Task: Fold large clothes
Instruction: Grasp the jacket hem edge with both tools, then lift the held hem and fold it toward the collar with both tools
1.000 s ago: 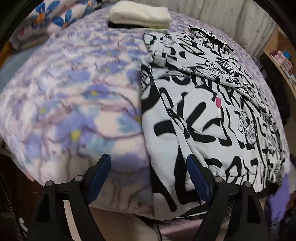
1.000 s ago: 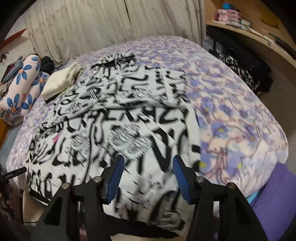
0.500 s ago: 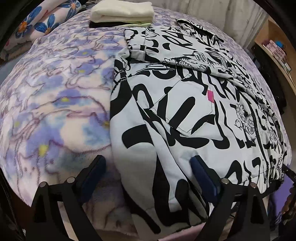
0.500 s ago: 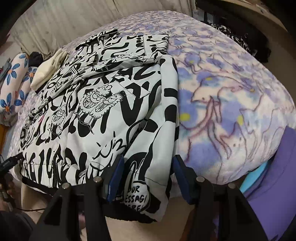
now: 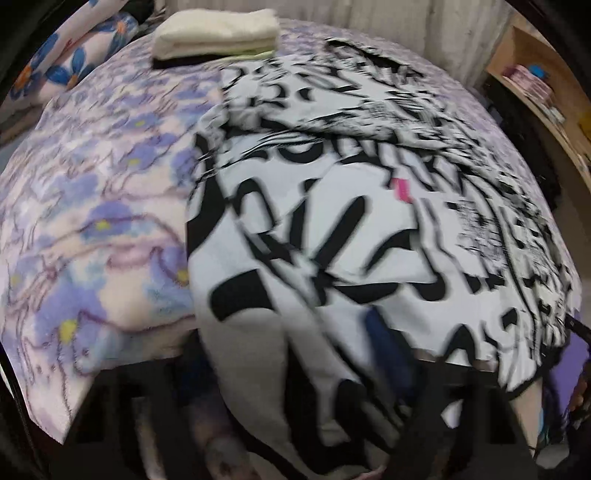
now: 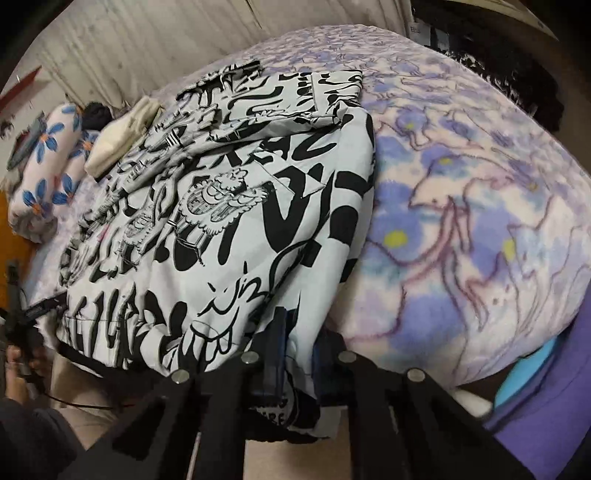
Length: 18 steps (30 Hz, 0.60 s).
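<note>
A large white jacket with black graffiti print [image 5: 332, 229] lies spread on the bed, its hem hanging over the near edge; it also shows in the right wrist view [image 6: 229, 221]. My left gripper [image 5: 295, 369] is at the hem's left corner; cloth covers the gap between the fingers and the view is blurred. One blue pad [image 5: 384, 354] shows against the fabric. My right gripper [image 6: 295, 362] is shut on the hem's right corner, blue pads pressed on the cloth.
The bed wears a purple flowered blanket [image 6: 461, 221]. A folded cream cloth stack [image 5: 218, 33] lies at the far end, with flowered pillows [image 6: 48, 166] beside it. A wooden shelf [image 5: 546, 99] stands to the right. Purple fabric [image 6: 554, 387] hangs by the bed corner.
Both grippers moved in onto the jacket's hem and closed from wide open. The right now pinches the right corner; the left is in the cloth at the left corner.
</note>
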Motion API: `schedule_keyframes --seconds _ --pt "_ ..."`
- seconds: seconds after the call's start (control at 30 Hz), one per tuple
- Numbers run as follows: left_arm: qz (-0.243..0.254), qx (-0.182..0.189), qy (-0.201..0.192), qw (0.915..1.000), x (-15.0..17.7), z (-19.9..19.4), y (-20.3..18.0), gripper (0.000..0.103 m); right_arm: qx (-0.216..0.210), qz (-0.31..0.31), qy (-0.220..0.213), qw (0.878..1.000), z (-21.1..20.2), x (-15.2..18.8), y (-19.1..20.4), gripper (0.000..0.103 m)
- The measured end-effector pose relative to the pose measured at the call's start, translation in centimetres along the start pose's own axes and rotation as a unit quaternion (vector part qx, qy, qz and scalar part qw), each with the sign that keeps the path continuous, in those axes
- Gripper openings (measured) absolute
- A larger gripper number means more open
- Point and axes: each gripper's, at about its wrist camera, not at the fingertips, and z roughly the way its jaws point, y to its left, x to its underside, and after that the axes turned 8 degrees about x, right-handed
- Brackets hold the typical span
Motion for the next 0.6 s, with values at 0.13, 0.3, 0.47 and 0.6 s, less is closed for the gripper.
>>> schedule_keyframes --seconds 0.13,0.3,0.47,0.6 --pt "0.016 -0.014 -0.002 0.9998 -0.5 -0.1 -1.3 0.024 0.008 0.002 -0.011 1.0 -0.3 -0.4 0.5 0.007" --pt "-0.016 -0.001 -0.009 0.9998 -1.2 -1.3 -1.2 0.01 0.0 0.01 -0.038 0.999 -2.5 -1.6 0.7 0.005" --pt "-0.018 0.012 -0.041 0.9989 -1.6 -5.1 -2.0 0.008 -0.008 -0.002 -0.077 0.997 -6.3 -3.0 1.0 0.005" --pt "-0.01 0.005 -0.06 0.9981 -1.5 -7.9 -2.4 0.004 -0.005 -0.025 -0.092 0.995 -8.3 -3.0 1.8 0.004"
